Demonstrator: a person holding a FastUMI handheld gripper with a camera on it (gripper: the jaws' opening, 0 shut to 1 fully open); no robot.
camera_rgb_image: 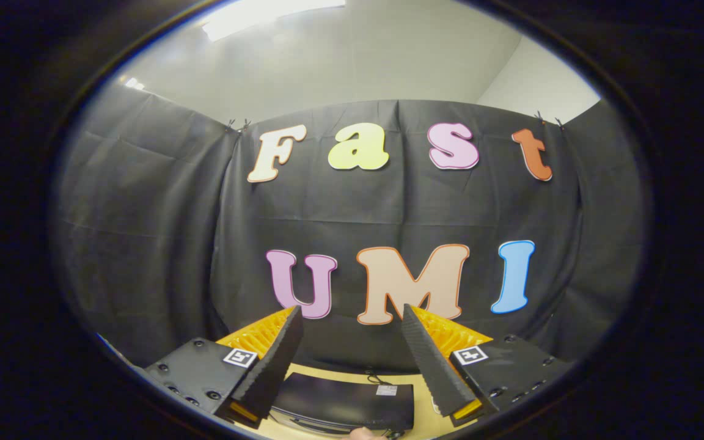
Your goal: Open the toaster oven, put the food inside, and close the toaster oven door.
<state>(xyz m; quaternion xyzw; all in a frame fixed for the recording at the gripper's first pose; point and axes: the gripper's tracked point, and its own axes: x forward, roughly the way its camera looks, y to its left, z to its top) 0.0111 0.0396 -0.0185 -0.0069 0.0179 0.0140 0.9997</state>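
Black cloth wall (352,208) hangs straight ahead of us, pale room wall and a ceiling light above it, and a strip of light wooden tabletop (327,370) at the foot of the cloth. We hold the gripper (352,315) high and tipped up, its fingers (275,360) spread wide apart with nothing between them; they aim at the cloth, not at any object.

Below and between the fingers, down on the tabletop, we see a dark flat-topped box (343,400) with a small white tag (387,390) on its top and a thin cord at its back edge. We judge this is the toaster oven seen from above, but we cannot confirm: door, handle and front face are hidden. Something pale and rounded (364,432) sits just at its near edge; can't tell what it is. No food identified.

Key relation: the box lies under the gripper, nearer than the cloth, its long side running across, from one finger to the other. We judge the task is at its start, door step not yet done. Next move likely calls for pitching down and dropping toward the near face, where a handle should be.
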